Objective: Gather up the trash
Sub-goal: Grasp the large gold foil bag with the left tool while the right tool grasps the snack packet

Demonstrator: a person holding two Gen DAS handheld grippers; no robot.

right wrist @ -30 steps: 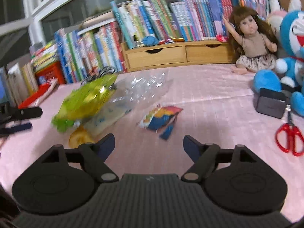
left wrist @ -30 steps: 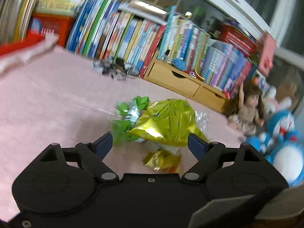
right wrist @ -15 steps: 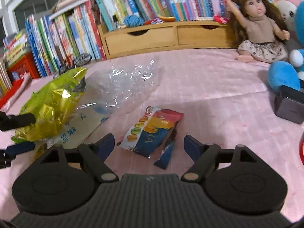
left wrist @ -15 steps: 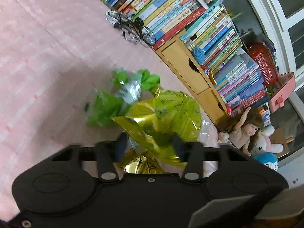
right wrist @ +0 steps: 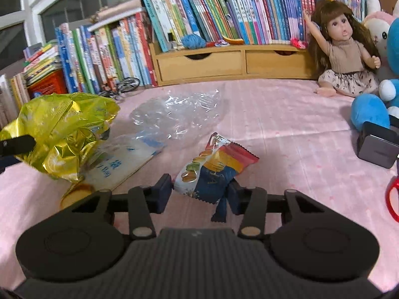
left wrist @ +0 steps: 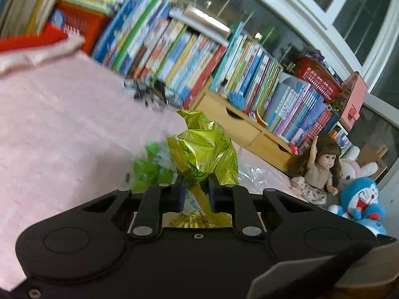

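A crumpled yellow-green foil bag stands up between the pads of my left gripper, whose jaws are closing and pinch its lower part. The right wrist view shows the same foil bag at the left. A green wrapper lies just behind it. My right gripper has its jaws closing around a colourful snack packet on the pink cloth, and both pads touch the packet's sides. A clear plastic bag and a white packet with blue print lie between the two grippers.
A wooden drawer shelf and rows of books line the back. A doll, a blue plush toy, a black box and red scissors sit at the right. A toy bicycle stands by the books.
My left jaws went from wide open to pinching the foil bag, which now stands upright. My right gripper moved forward to the snack packet and its jaws narrowed onto it.
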